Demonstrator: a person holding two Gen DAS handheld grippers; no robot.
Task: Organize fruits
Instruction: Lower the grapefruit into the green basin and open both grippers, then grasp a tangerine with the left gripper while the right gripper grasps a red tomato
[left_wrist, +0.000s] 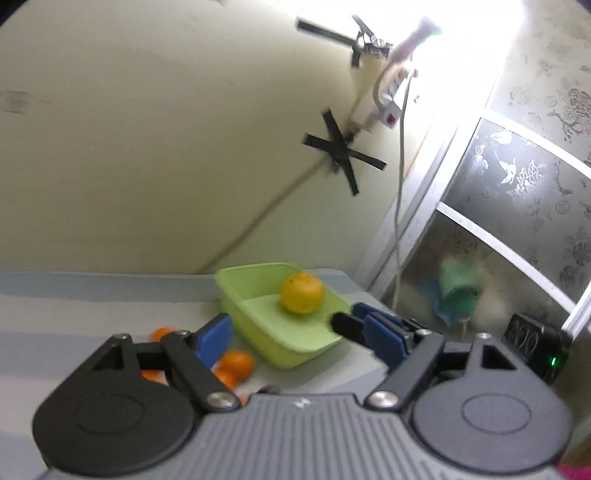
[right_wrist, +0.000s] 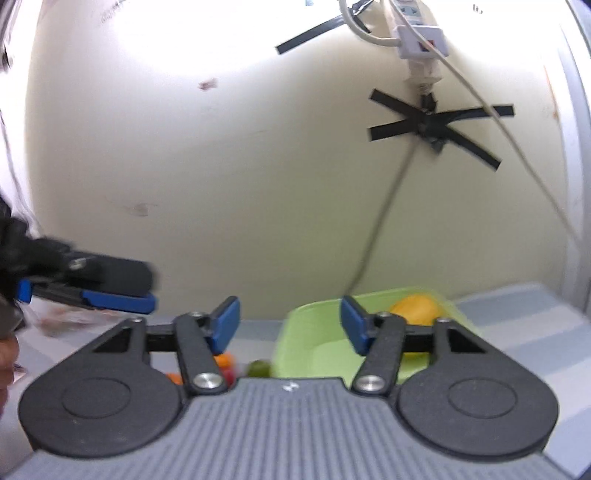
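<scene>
My own black linkages are hiding much of the fruit. In the left wrist view, four small orange mandarins (left_wrist: 236, 363) are showing beside the light green rectangular plastic tub (left_wrist: 291, 350), each partly cut off by my left gripper (left_wrist: 295, 332); whether more are lying beneath, I cannot tell. One large yellow-orange citrus (left_wrist: 302, 293) is sitting inside the tub, whole and clear there. In the right wrist view that same citrus is blurring behind my right gripper (right_wrist: 290, 325). This view alone is showing a small green round fruit (right_wrist: 259, 368) just outside the tub's near corner, plus orange and reddish scraps too smeared to count.

Both my pairs of blue-padded jaws are standing apart with nothing between them. My right gripper's tips are poking in over the tub's edge, as seen from the left wrist.
</scene>
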